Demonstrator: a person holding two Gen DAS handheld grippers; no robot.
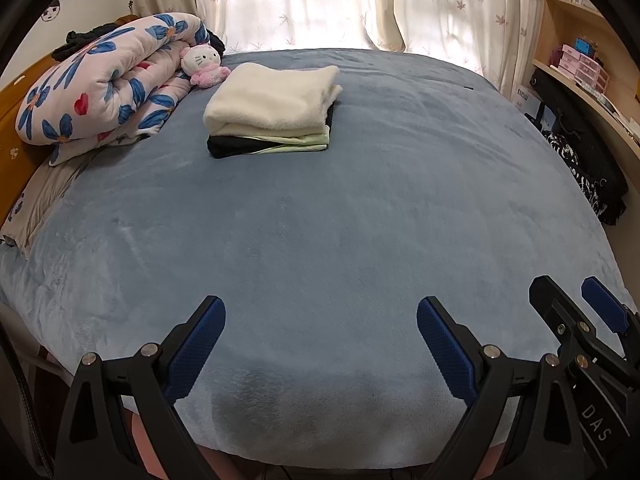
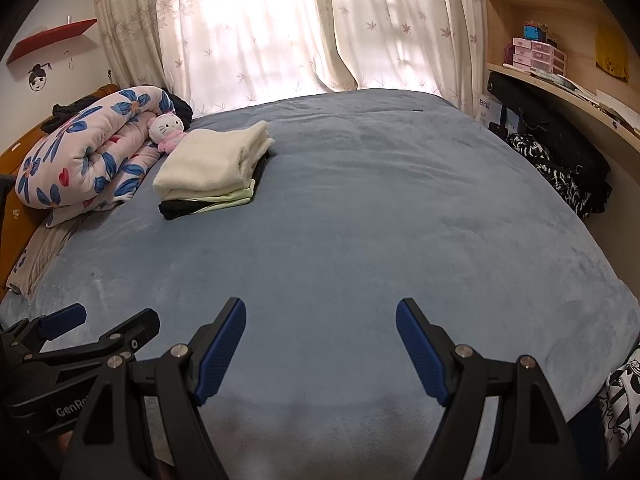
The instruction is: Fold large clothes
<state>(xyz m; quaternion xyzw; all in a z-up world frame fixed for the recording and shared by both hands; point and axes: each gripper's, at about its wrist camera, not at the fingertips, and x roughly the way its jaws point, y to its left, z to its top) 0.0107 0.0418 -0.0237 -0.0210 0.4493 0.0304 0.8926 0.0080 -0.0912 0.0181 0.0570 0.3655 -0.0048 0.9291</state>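
A stack of folded clothes (image 1: 272, 108) lies on the blue bed (image 1: 320, 220), far left of centre: a cream fleece on top, a pale green piece and a black piece under it. It also shows in the right wrist view (image 2: 212, 172). My left gripper (image 1: 320, 320) is open and empty above the near edge of the bed. My right gripper (image 2: 320, 320) is open and empty beside it; it shows at the right edge of the left wrist view (image 1: 576, 300). The left gripper shows at the lower left of the right wrist view (image 2: 104, 328).
A rolled floral quilt (image 1: 104, 88) and a plush cat toy (image 1: 202, 64) lie at the bed's far left by the wooden headboard (image 1: 16, 128). Black-and-white clothes (image 2: 560, 172) hang off the right side under a curved wooden desk (image 2: 568, 96). Curtains (image 2: 280, 32) hang behind.
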